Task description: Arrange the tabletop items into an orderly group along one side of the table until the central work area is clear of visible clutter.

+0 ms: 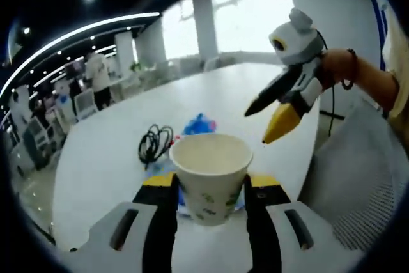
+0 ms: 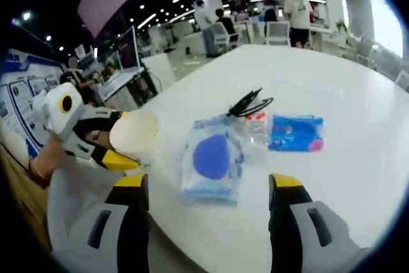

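I see the cup [image 1: 211, 177] between my left gripper's [image 1: 211, 202] jaws, at the table [image 1: 102, 177] edge. Beyond the cup lie a pouch [image 2: 213, 164], a cable [image 1: 154, 143] and a packet [image 2: 296, 133].

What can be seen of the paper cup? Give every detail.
The paper cup looks like white paper with a rolled rim and small green marks printed on its wall. It stands upright and open, and its inside looks empty. The left gripper is shut on it, one of its black, yellow-tipped fingers on each side. In the right gripper view it sits at the white table's near edge.
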